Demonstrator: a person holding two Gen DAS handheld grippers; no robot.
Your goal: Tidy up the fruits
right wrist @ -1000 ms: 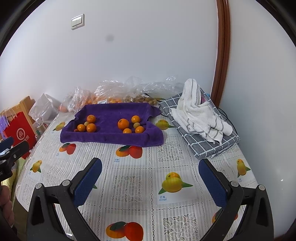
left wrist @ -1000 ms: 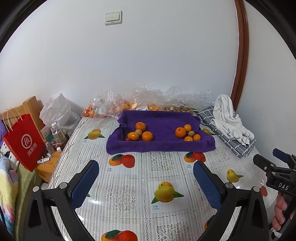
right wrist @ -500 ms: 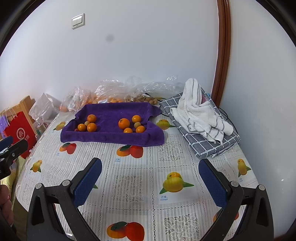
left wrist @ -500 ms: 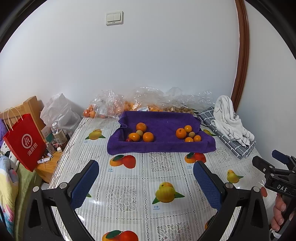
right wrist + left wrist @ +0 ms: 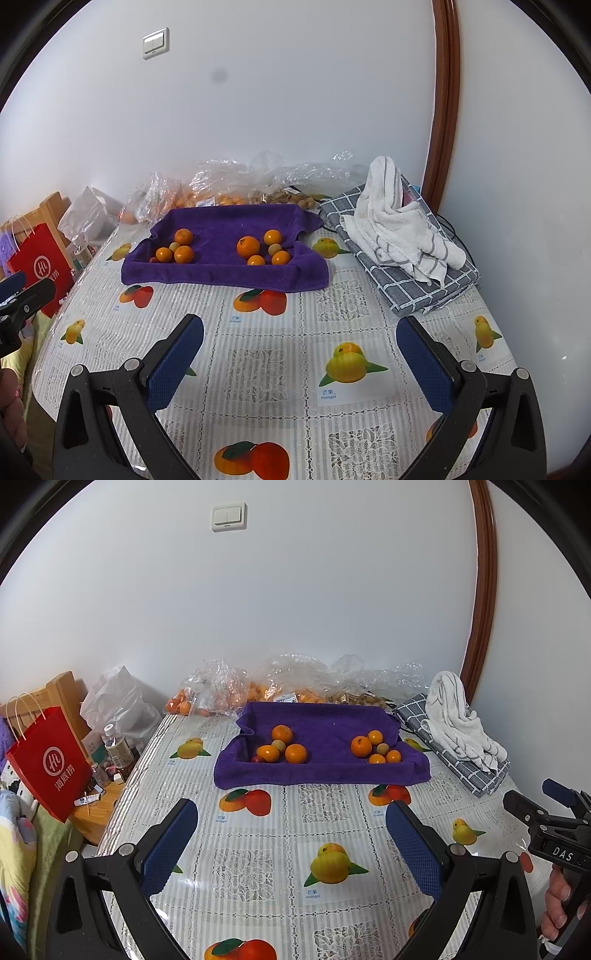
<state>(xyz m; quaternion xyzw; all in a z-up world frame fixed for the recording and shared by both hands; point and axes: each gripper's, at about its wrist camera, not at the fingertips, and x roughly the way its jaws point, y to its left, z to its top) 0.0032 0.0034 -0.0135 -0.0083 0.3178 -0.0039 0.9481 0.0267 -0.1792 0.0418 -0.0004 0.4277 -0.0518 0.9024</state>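
A purple towel (image 5: 321, 771) (image 5: 229, 275) lies at the far middle of the table, its edges turned up. Two clusters of oranges rest on it, one on the left (image 5: 282, 734) (image 5: 183, 236) and one on the right (image 5: 361, 746) (image 5: 248, 247), each with a small pale fruit among them. My left gripper (image 5: 291, 840) hovers open over the near tablecloth, well short of the towel, nothing between its fingers. My right gripper (image 5: 300, 363) is likewise open and empty, and also shows at the right edge of the left wrist view (image 5: 535, 805).
Clear plastic bags of fruit (image 5: 221, 690) (image 5: 221, 184) line the wall behind the towel. A white striped towel (image 5: 399, 221) lies on a folded grey checked cloth (image 5: 413, 288) at the right. A red paper bag (image 5: 51, 764) and bottles stand off the table's left edge.
Both grippers have drifted slightly back from the towel and stay open. The fruit has not moved.
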